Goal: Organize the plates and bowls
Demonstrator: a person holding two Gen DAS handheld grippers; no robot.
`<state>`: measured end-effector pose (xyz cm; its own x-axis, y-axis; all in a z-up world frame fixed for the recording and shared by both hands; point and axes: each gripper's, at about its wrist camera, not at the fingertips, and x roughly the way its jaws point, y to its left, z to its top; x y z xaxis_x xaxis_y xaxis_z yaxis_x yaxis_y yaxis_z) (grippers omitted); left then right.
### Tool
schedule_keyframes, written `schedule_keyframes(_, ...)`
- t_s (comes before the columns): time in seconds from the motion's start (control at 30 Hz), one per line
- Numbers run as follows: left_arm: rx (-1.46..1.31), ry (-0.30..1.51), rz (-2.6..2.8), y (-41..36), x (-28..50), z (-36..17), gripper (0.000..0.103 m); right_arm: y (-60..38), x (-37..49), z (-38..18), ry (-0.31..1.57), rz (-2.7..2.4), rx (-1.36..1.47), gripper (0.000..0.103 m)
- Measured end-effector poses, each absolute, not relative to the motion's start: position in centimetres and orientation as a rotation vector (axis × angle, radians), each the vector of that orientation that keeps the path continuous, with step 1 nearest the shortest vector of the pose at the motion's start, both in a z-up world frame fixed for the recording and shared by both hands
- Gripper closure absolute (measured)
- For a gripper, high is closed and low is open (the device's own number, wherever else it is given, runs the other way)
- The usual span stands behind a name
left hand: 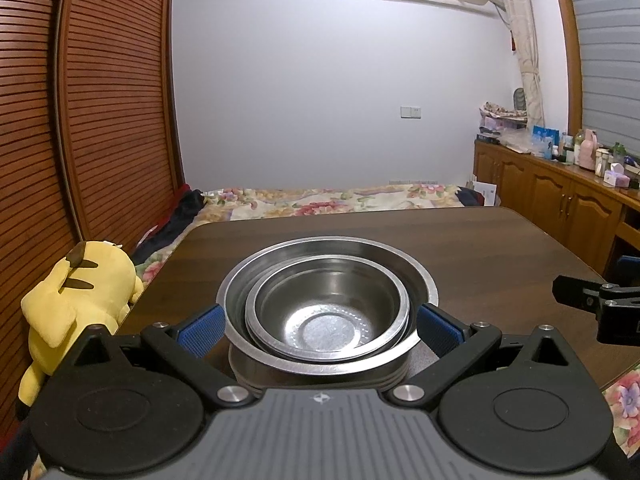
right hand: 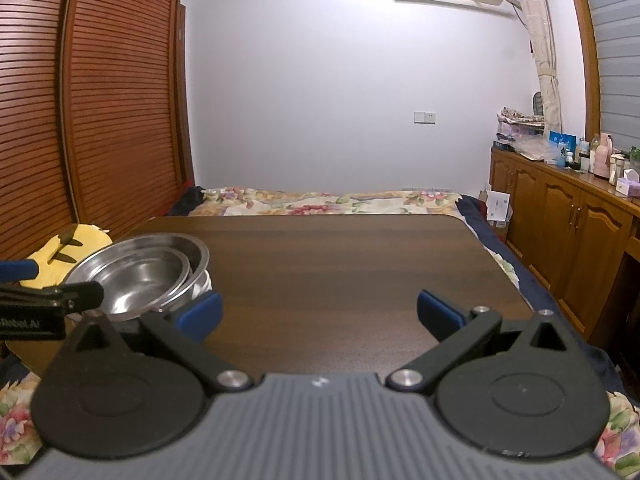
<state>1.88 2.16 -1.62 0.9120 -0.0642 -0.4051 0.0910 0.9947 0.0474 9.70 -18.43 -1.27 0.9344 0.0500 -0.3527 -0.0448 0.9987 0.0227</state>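
Observation:
A small steel bowl [left hand: 326, 312] sits nested inside a larger steel bowl [left hand: 416, 276], and both rest on a low stack of steel plates [left hand: 320, 380] on the dark wooden table [left hand: 480, 248]. My left gripper [left hand: 319, 330] is open, its blue pads [left hand: 200, 330] standing on either side of the large bowl, close to its wall. In the right wrist view the same bowls [right hand: 140, 276] stand at the table's left. My right gripper [right hand: 319, 312] is open over bare table [right hand: 340, 256] with nothing between its fingers.
A yellow plush toy [left hand: 80, 292] lies off the table's left edge. A bed with a floral cover [left hand: 320, 200] runs behind the table. Slatted wooden wardrobe doors [left hand: 100, 120] stand at the left, and cluttered wooden cabinets [left hand: 560, 208] at the right.

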Motion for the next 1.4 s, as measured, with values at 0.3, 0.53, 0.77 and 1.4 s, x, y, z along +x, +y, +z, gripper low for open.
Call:
schedule_keyframes(0.3,0.067,0.415,-0.082,2.19,1.85,-1.62,0.0,-18.69,9.75,-1.28,0.363,0.042,0.021,0.0)
schedule_keyframes(0.53,0.066,0.415,-0.084,2.1,1.64,-1.53,0.0,-18.61,9.93,-1.34,0.367,0.041,0.021,0.0)
schedule_keyframes(0.77,0.069,0.414,-0.084,2.16,1.45,-1.48,0.0,-18.63,9.88,-1.45,0.368,0.043,0.022,0.0)
schedule_keyframes(1.4,0.068,0.423,-0.089,2.03,1.62,-1.48,0.0,-18.77,9.86,-1.56,0.368,0.042,0.024,0.0)
